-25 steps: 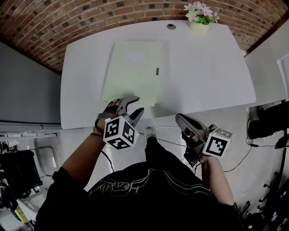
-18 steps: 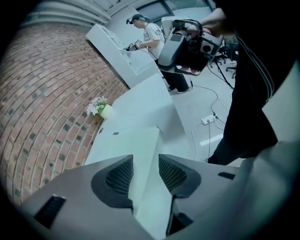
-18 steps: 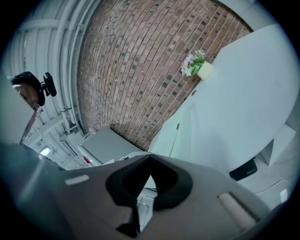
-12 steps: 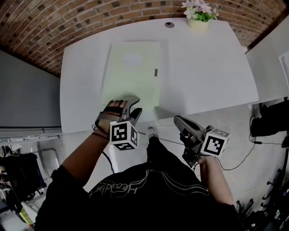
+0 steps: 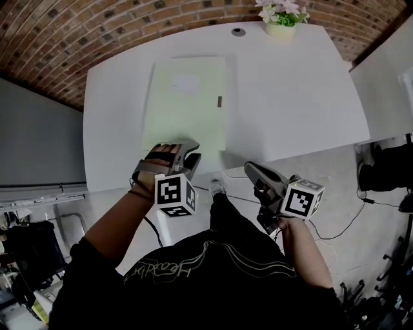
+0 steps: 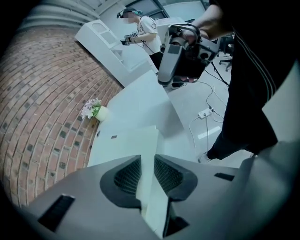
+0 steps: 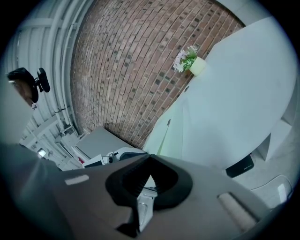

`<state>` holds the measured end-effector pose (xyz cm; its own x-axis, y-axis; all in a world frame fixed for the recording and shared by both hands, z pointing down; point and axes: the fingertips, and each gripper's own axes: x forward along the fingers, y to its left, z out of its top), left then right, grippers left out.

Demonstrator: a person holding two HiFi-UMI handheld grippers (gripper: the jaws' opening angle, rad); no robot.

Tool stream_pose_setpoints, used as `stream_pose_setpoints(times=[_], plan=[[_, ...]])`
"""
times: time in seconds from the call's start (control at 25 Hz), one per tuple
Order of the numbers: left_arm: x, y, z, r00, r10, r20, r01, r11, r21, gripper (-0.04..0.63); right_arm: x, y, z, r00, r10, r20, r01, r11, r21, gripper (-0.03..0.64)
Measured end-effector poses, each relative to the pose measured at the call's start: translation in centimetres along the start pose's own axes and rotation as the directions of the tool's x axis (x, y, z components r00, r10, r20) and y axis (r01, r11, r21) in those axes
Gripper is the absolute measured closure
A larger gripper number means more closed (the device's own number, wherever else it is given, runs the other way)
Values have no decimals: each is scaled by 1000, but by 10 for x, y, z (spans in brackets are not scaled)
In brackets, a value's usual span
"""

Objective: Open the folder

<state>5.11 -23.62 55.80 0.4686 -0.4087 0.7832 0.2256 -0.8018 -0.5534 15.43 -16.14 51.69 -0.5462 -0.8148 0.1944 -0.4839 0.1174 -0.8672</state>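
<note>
A pale green folder [image 5: 187, 106] lies flat and shut on the white table [image 5: 290, 97], with a small dark clasp [image 5: 219, 101] on its right edge. My left gripper [image 5: 189, 153] is at the folder's near edge. In the left gripper view its jaws [image 6: 147, 161] are closing, and the folder's pale edge [image 6: 149, 187] runs between the pads with a slim gap still showing. My right gripper [image 5: 248, 169] hangs off the table in front of its near edge. Its tips [image 7: 149, 159] meet on nothing, and it also shows in the left gripper view [image 6: 165, 79].
A pot of flowers [image 5: 281, 19] and a cable grommet [image 5: 238, 31] sit at the table's far edge against the brick wall. Cables and a power strip [image 6: 206, 112] lie on the floor by my feet. Another person [image 6: 136, 28] stands far off.
My left gripper has rolled, so its marker cube turned, and its jaws have narrowed around the folder's near edge. The right gripper has sunk a little.
</note>
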Motion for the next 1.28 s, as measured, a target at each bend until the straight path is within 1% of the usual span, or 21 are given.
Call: stream_pose_setpoints(times=[0.12,0.36,0.56,0.76,0.96,1.12,1.28], plan=[[-1,-1,0,1000,9,2,-9,1000,17,518,5,-3,0,1000,-10,1,10,1000,-1,614],[-1,-2,-2,1000,6,-16,-5,1000,24,539,16,-11,-3,999,-35,-21,34,999,-28,614],[-3,-2,0,1000,-3,-6,3,1000,13,550,28,-15,-1,998,-39,-45,37,998,-46,614],[-3,0,-1,999,-38,12,38,998,-48,554,44,-16,6,996,-46,-73,38,994,-101,614],[-5,-2,0,999,-50,20,51,996,-69,555,58,-16,7,994,-59,-93,45,988,-147,614],[-4,-1,1,996,-67,57,72,993,-97,555,73,-22,4,989,-75,-130,53,985,-166,614],[-4,1,2,995,-63,80,72,990,-118,555,85,-29,3,982,-111,-155,78,976,-202,614]])
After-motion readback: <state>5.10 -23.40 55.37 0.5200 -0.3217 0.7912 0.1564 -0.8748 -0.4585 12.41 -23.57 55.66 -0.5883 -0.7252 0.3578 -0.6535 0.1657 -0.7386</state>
